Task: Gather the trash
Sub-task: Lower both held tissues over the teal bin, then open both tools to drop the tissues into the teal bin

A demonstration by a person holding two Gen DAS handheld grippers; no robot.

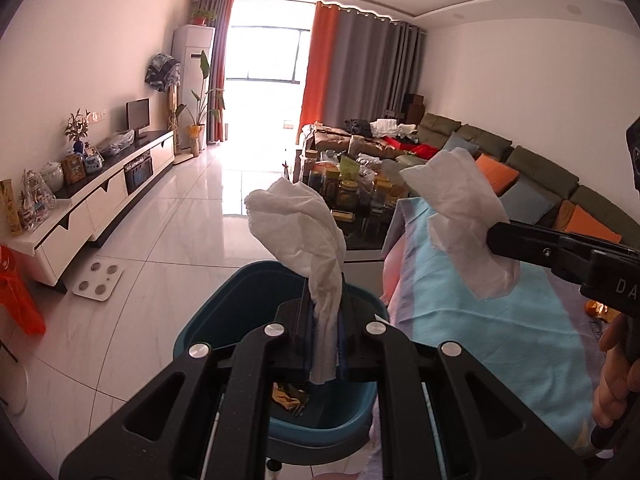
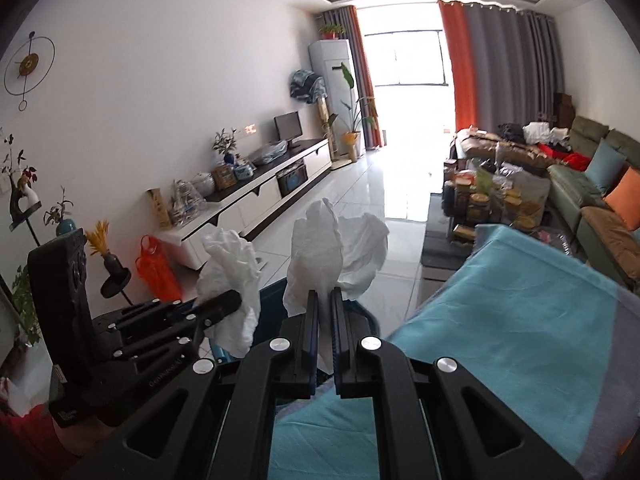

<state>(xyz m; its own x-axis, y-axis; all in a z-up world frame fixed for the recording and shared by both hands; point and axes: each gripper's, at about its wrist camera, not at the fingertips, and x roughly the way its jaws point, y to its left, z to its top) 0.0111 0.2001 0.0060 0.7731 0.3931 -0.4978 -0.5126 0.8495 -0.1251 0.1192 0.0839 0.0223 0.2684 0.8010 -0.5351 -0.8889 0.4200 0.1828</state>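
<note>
My left gripper is shut on a crumpled white tissue, which sticks up from between its pads. Directly below it stands a blue trash bin with a gold and dark wrapper lying inside. From the right, my right gripper comes in shut on a second white tissue, held over the turquoise cloth beside the bin. In the right wrist view, the right gripper pinches its tissue. The left gripper holds its own tissue just to the left.
A cloth-covered table fills the right foreground. Beyond it are a coffee table with several jars and a green sofa. A white TV cabinet, an orange bag and a floor scale line the left wall.
</note>
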